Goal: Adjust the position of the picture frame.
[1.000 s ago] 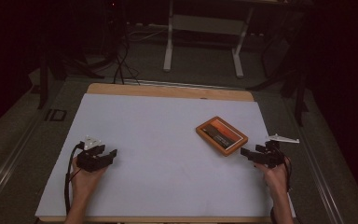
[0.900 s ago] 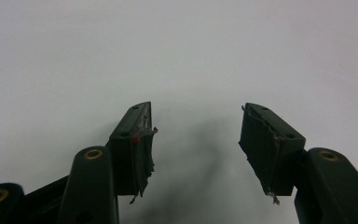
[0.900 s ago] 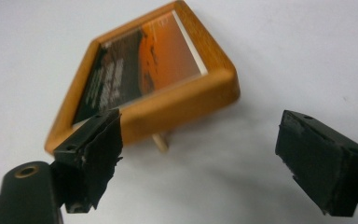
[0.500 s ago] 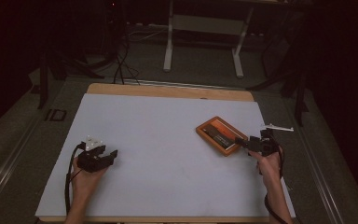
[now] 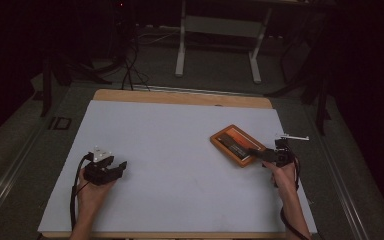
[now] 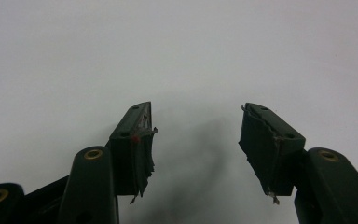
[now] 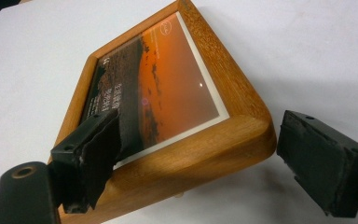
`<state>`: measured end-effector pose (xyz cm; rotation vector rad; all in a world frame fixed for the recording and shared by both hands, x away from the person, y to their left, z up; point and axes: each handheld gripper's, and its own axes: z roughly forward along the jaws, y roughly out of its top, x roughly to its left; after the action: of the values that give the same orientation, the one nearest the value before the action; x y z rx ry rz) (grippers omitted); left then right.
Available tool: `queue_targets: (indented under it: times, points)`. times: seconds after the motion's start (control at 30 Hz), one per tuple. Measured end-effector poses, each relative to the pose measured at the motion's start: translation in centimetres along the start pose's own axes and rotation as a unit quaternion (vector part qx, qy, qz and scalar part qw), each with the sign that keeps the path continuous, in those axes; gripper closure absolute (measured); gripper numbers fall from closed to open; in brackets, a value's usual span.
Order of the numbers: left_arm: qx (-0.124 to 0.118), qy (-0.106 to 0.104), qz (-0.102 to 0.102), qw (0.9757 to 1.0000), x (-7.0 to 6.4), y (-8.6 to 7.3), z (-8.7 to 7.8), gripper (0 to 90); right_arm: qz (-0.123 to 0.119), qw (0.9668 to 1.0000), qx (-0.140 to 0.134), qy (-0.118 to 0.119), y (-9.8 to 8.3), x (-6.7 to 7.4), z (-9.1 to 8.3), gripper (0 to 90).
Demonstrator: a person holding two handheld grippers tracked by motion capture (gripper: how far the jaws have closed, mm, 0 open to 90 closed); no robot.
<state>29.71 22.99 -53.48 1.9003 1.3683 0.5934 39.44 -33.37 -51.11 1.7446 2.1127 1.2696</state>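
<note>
My right tool is spread wide around the near corner of the wooden picture frame with its orange sunset print — one jaw over the glass, the other just beside the outer edge. The frame lies flat on the white surface, right of centre. My left tool rests wide open — nothing between its jaws.

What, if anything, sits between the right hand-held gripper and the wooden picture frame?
Nothing visible does. The right hand-held gripper is open and already straddles the near corner of the wooden picture frame: one jaw sits over the glass, the other beside the frame's outer edge. The white table around the frame is bare.
</note>
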Motion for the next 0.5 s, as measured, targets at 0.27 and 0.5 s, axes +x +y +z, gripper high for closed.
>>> queue_targets:
  times: [0.27, 0.5]
  points:
    - [-0.002, 0.003, 0.001, 1.0, -0.08, 0.01, -0.03, 44.3, 0.0, 0.9999, 0.005, 0.015, -0.06, 0.32, 0.42, 14.9]
    - [0.0, 0.003, 0.004, 1.0, -0.19, 0.02, 0.05, 44.4, 0.0, 0.9998, 0.005, 0.018, -0.09, 0.32, 0.5, 15.2]
